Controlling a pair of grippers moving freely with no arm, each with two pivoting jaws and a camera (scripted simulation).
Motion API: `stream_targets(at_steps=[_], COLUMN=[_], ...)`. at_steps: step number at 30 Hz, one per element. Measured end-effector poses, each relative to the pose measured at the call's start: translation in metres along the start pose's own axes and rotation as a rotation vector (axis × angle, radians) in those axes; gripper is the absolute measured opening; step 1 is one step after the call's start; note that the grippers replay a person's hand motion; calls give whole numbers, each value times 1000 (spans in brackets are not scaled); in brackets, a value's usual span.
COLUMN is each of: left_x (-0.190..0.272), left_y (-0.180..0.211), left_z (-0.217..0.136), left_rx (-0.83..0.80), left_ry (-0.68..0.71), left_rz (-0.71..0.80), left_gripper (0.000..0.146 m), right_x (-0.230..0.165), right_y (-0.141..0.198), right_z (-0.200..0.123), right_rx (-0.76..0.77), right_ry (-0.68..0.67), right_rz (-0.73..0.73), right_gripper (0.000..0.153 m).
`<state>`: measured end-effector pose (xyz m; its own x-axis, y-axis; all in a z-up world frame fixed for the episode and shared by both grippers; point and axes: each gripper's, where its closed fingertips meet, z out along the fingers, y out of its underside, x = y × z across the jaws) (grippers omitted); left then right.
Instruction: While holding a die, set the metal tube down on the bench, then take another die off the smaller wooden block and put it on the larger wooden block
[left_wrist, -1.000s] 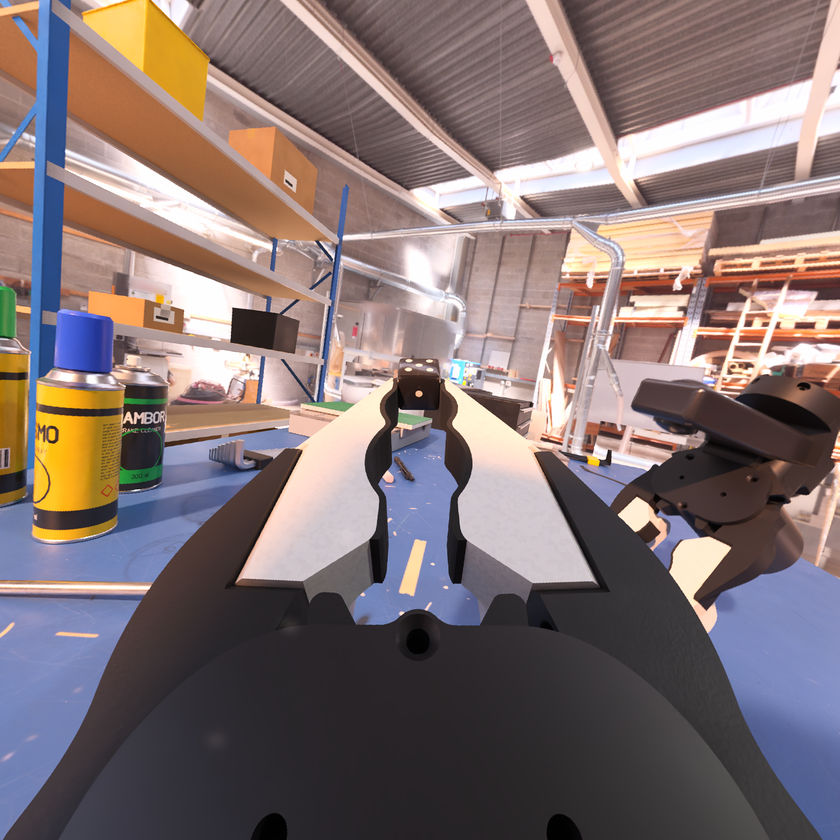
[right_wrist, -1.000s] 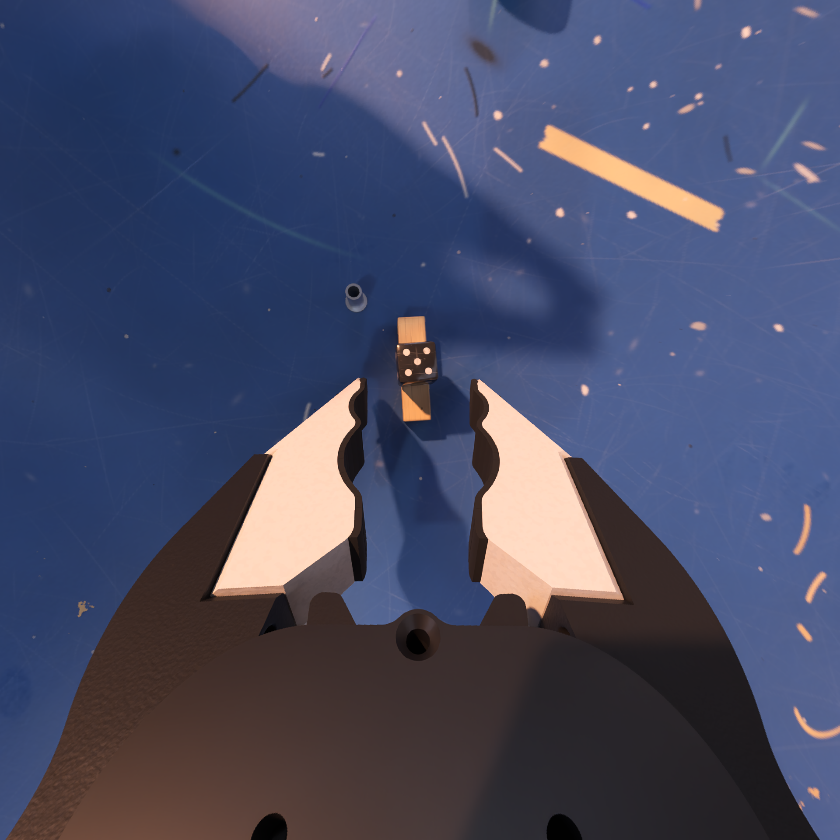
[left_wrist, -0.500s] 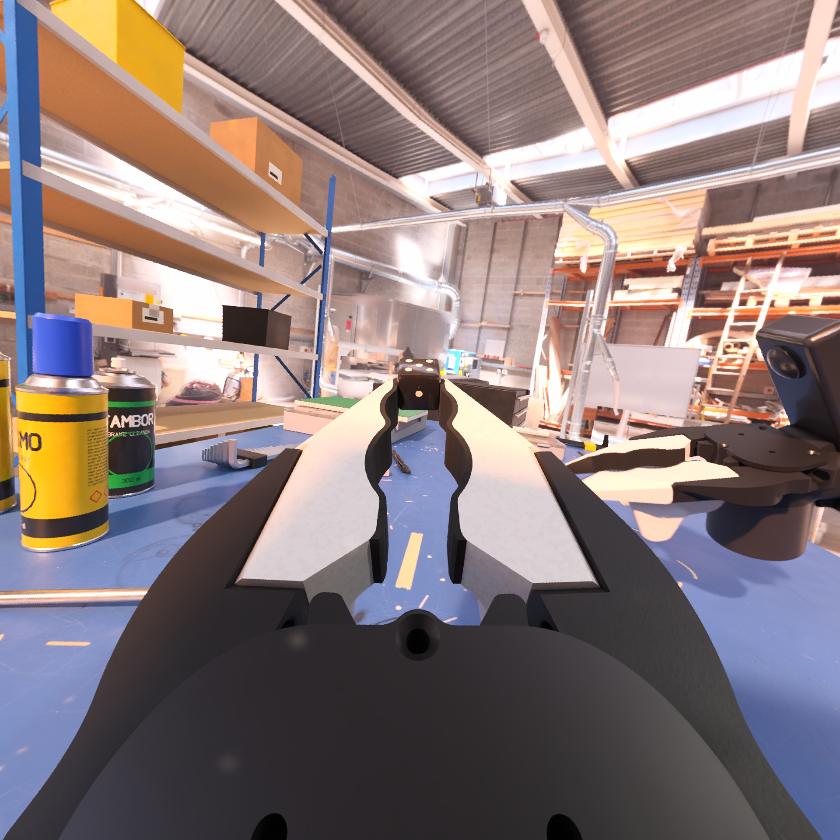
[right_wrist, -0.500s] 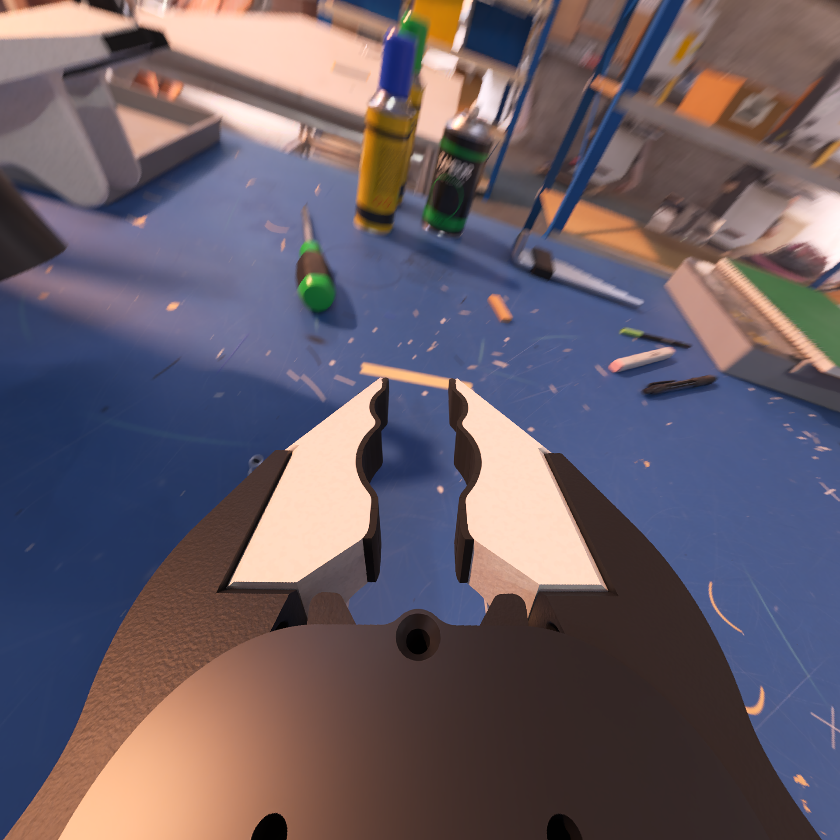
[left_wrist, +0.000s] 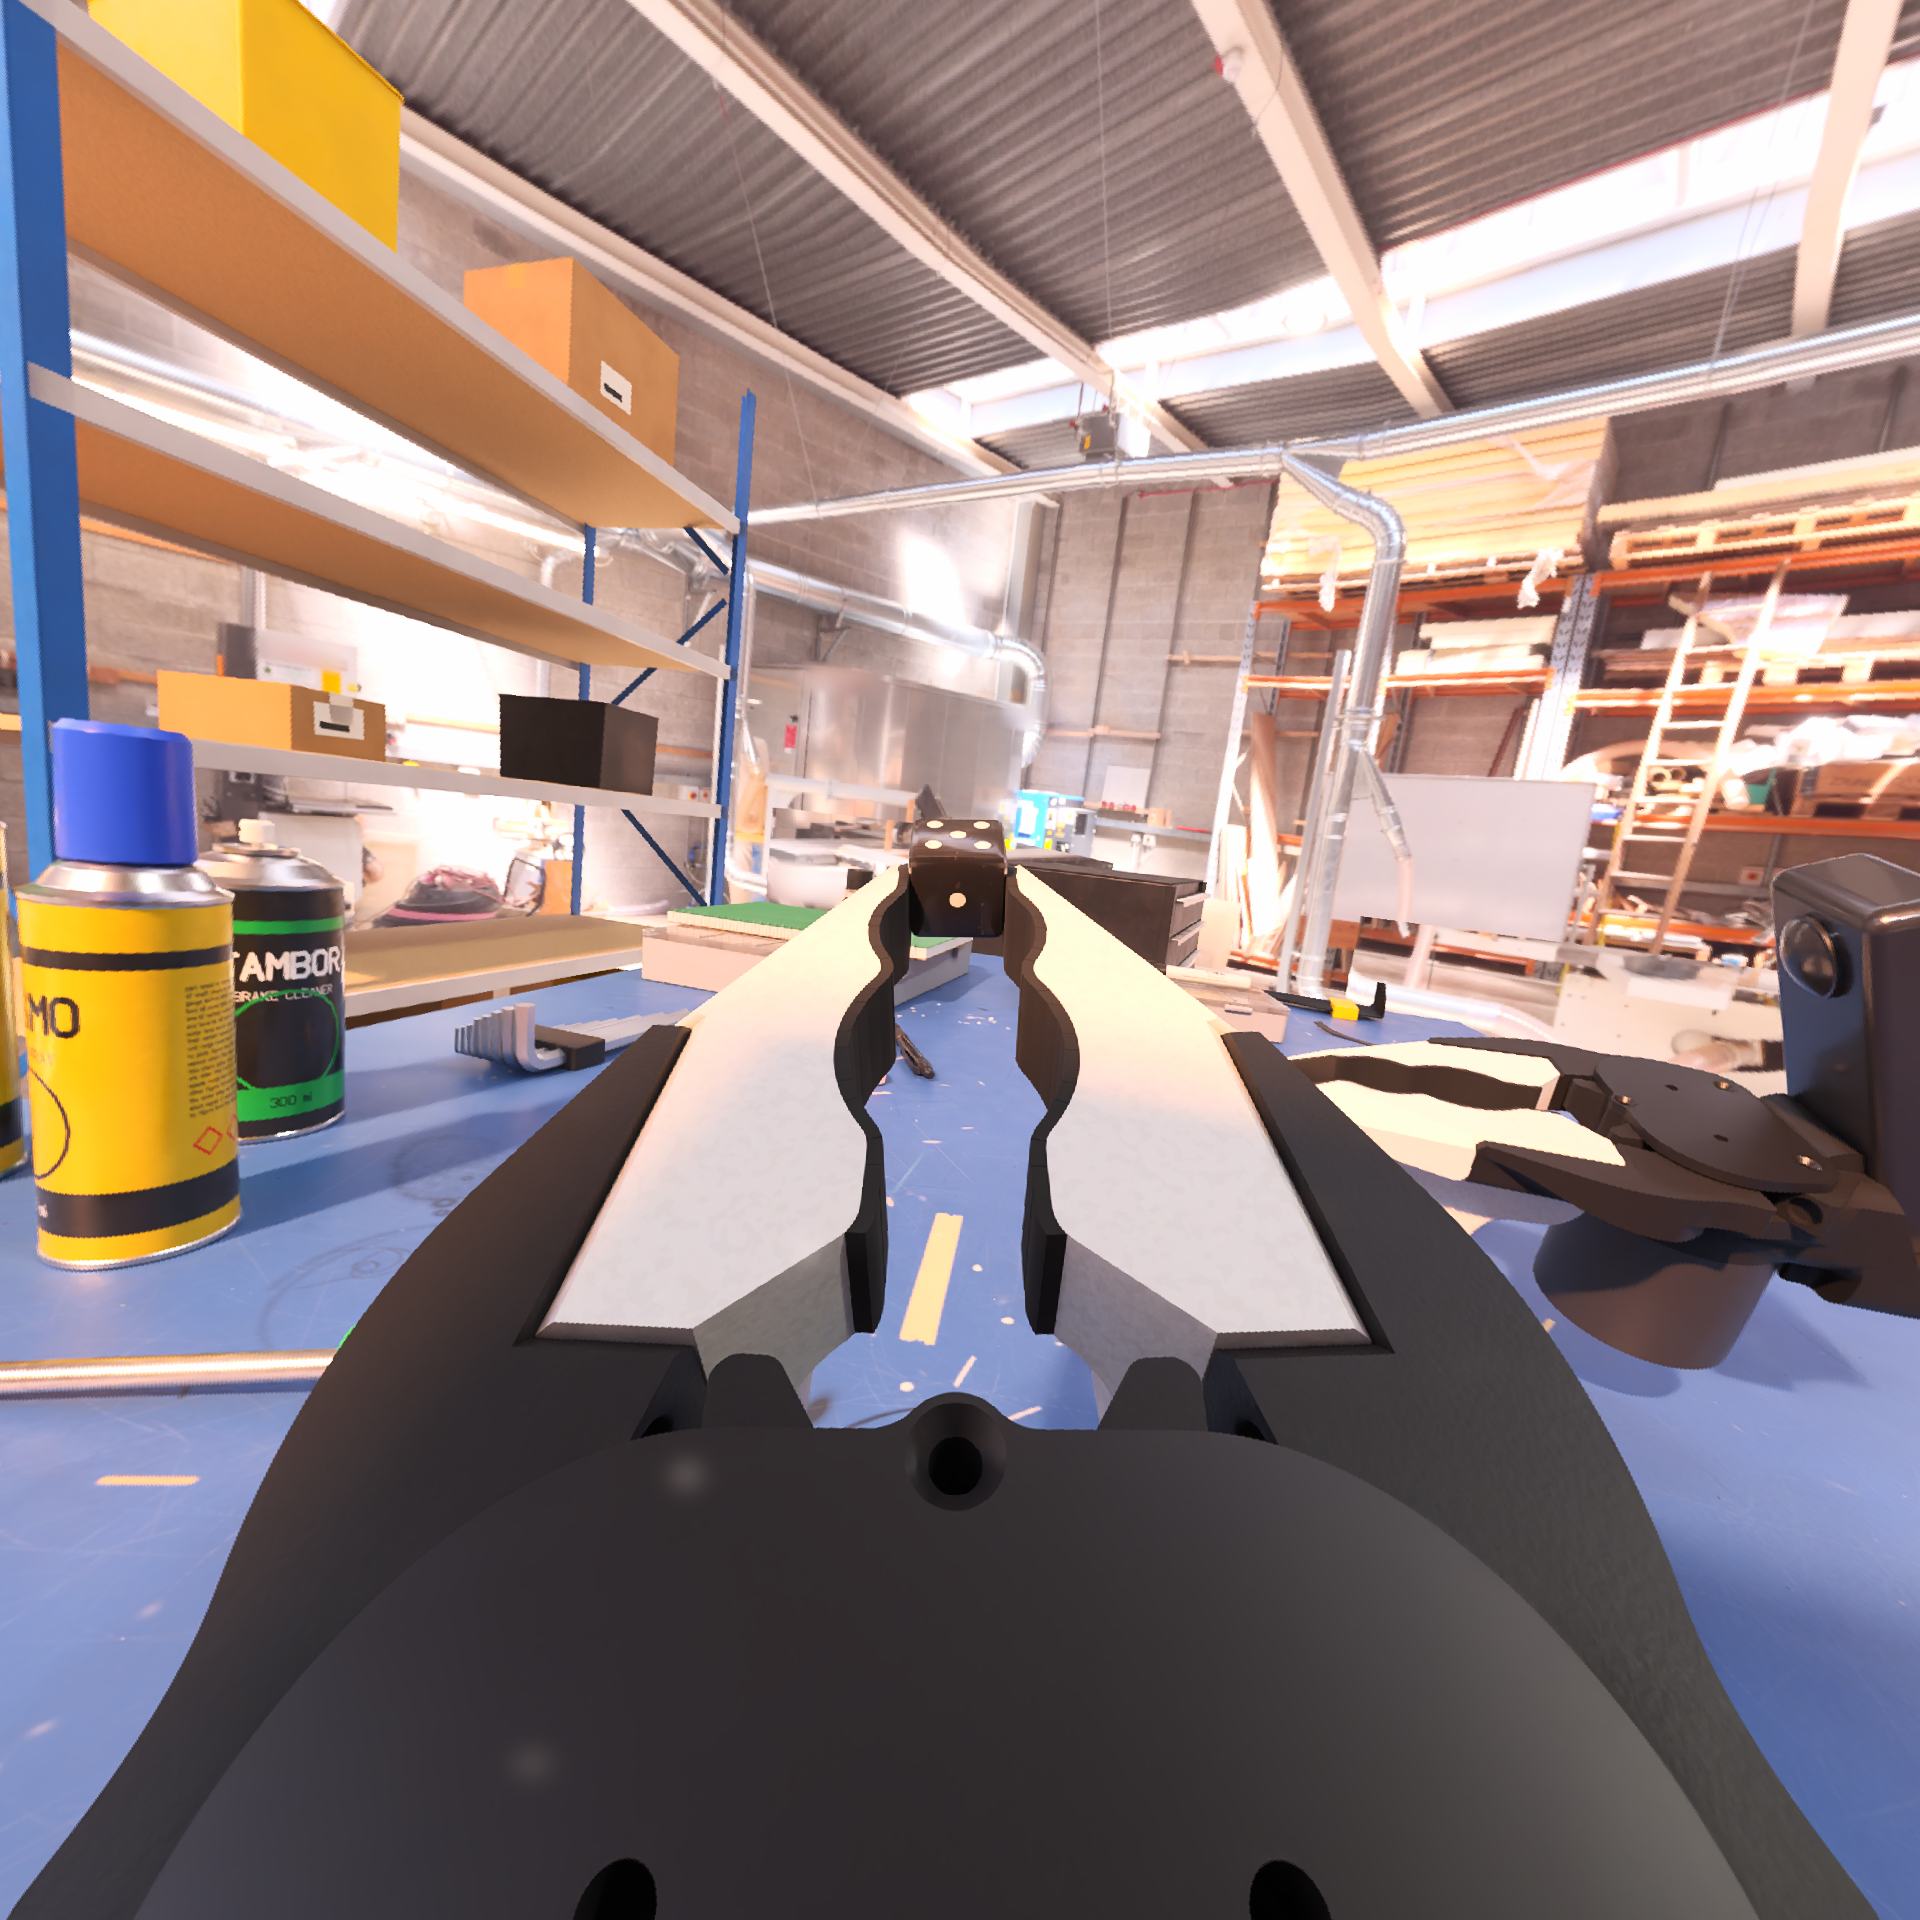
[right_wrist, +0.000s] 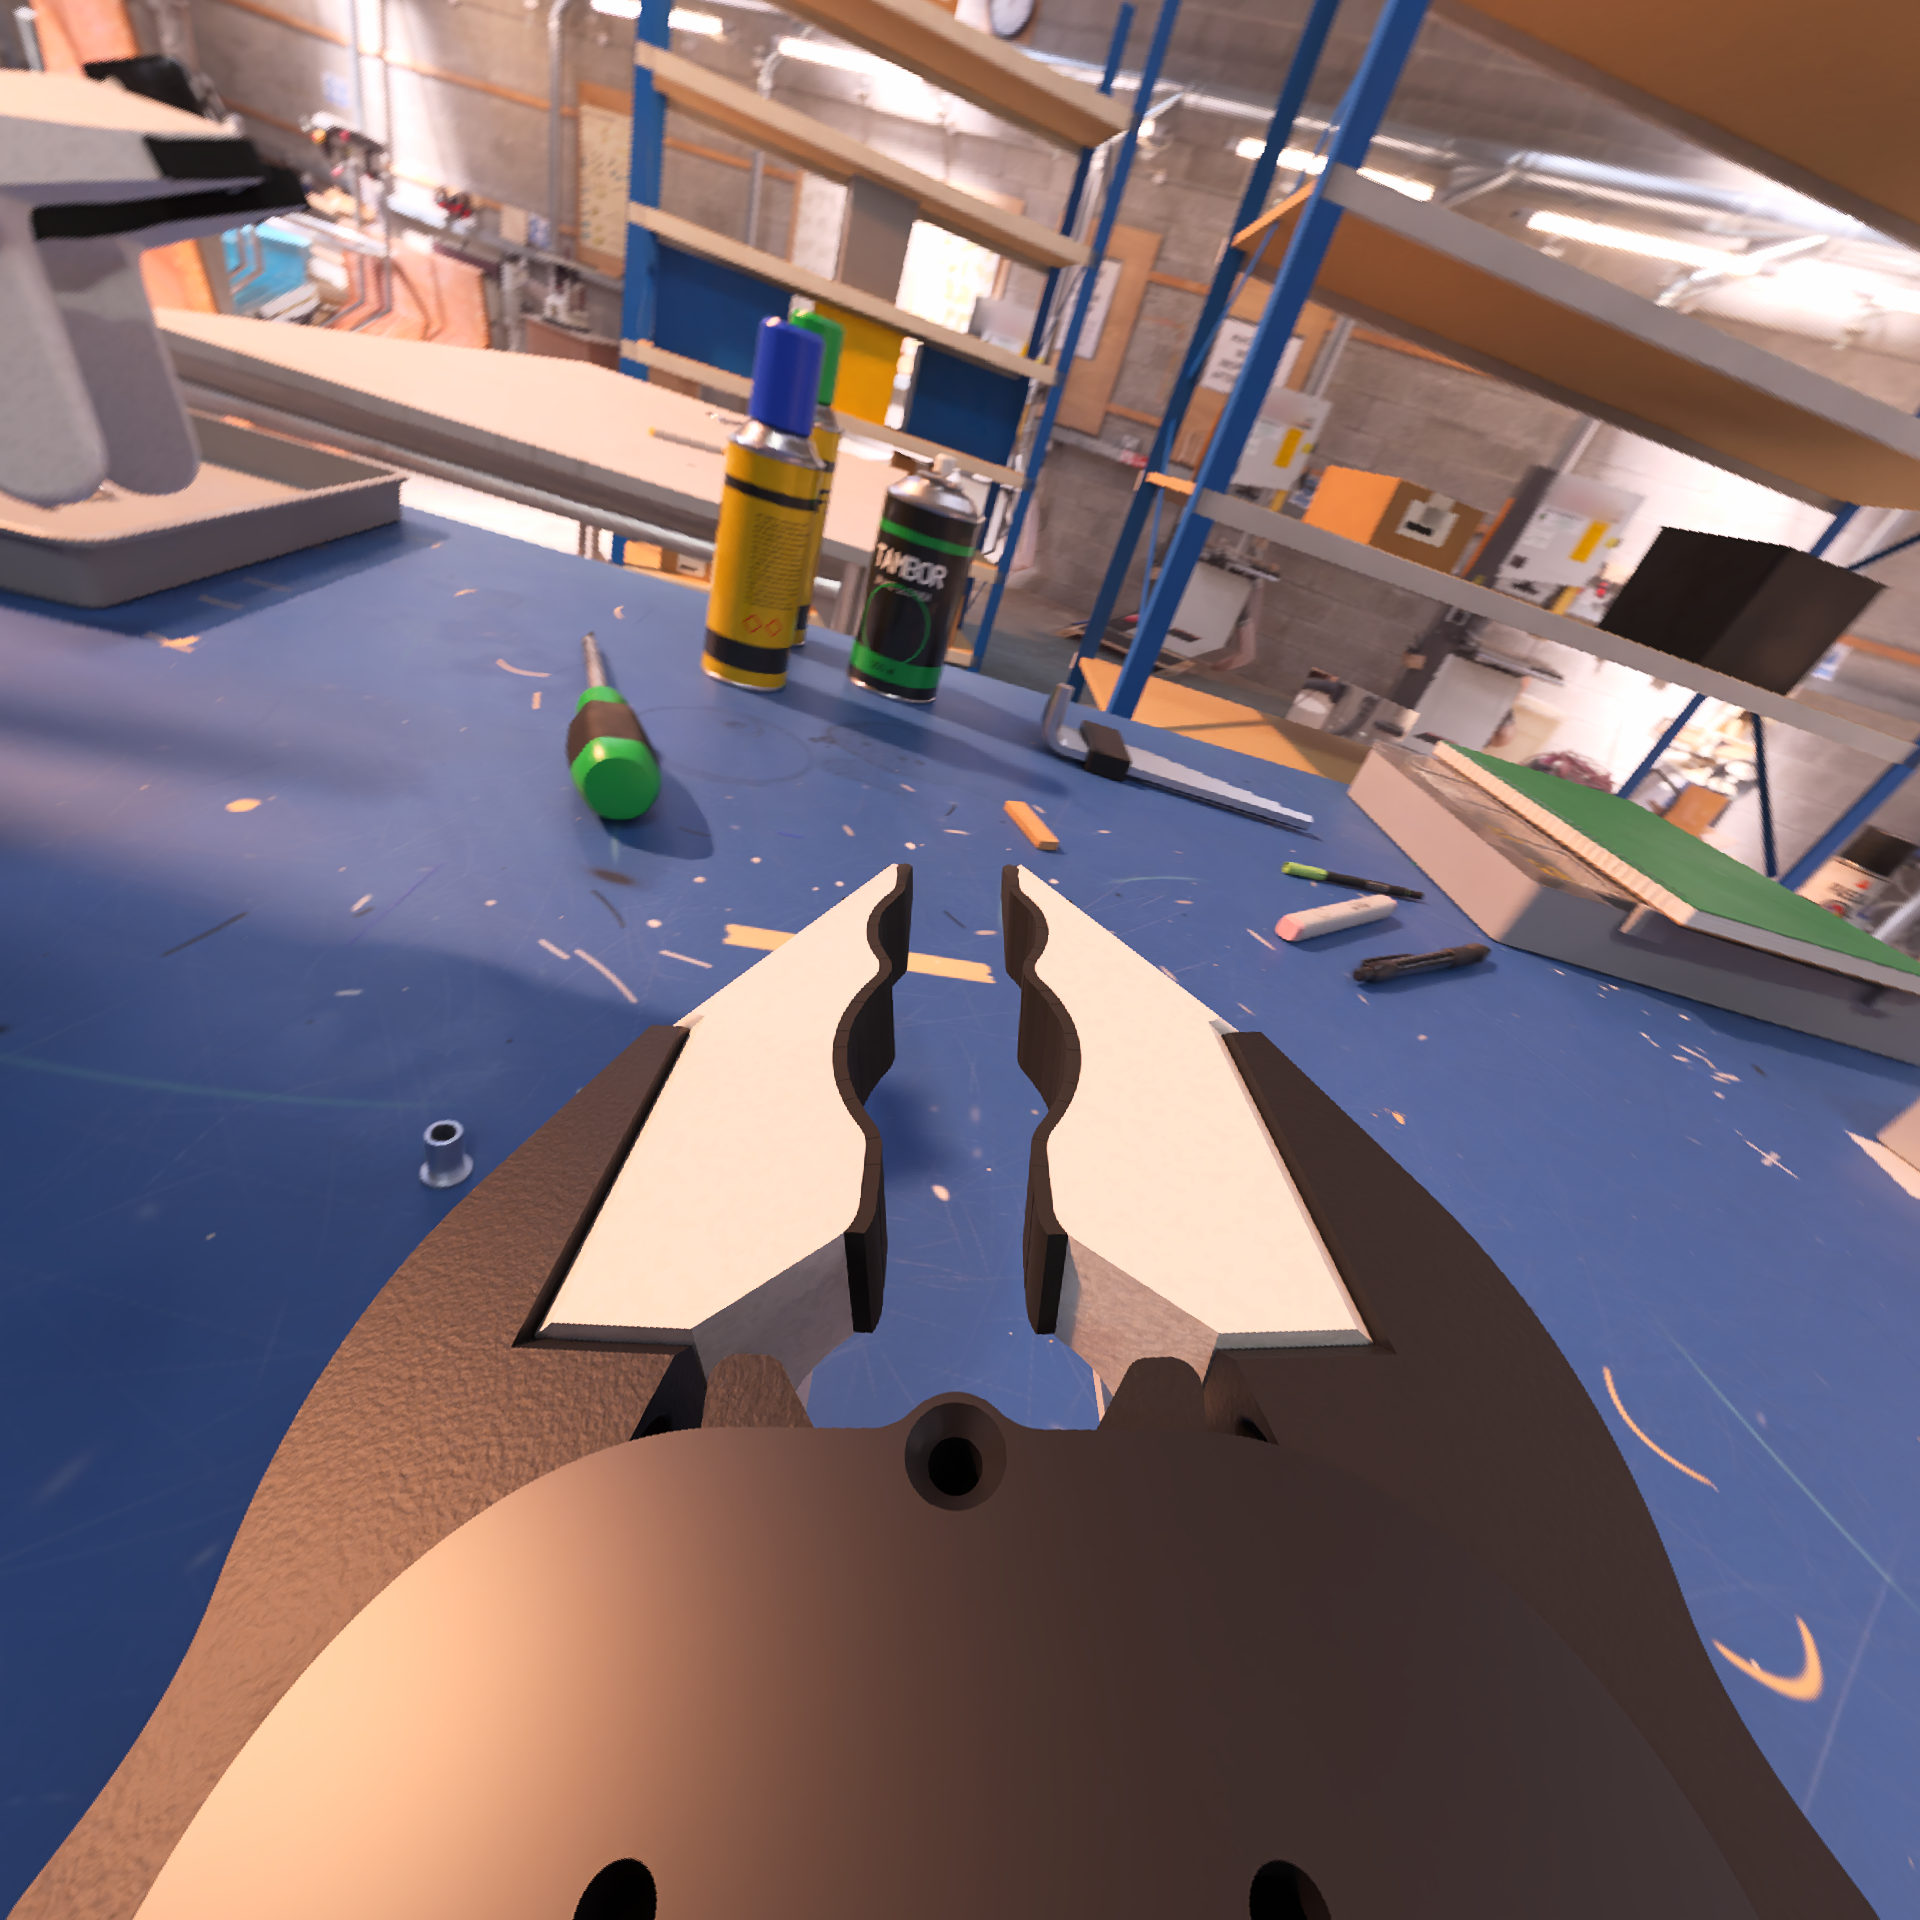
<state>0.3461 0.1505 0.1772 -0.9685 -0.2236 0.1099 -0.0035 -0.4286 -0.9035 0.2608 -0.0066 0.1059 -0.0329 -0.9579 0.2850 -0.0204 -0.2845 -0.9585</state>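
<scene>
tilted up off the bench (right_wrist: 312, 935), right gripper (right_wrist: 956, 883) narrow, empty; left gripper (left_wrist: 956, 883) clamps die (left_wrist: 956, 878).

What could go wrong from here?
1. The left gripper pinches its die only at the fingertips; a jolt might drop it.
2. The right gripper is empty and faces away from the blocks, so it must re-aim.
3. The upright metal tube stands close and could be knocked over.
</scene>
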Motion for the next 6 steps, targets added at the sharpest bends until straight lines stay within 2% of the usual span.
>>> stream_targets(at_steps=[3,6], left_x=[0,-1], left_y=[-4,-5], left_z=[-1,-2], left_rx=[9,13], left_ry=[-7,-17], left_rz=[29,59], left_gripper=[16,16], right_x=[-17,-51], right_y=[-1,-1], right_z=[2,1], right_rx=[-20,-89], right_ry=[-93,-300], right_rz=[-23,-16], right_gripper=[21,23])
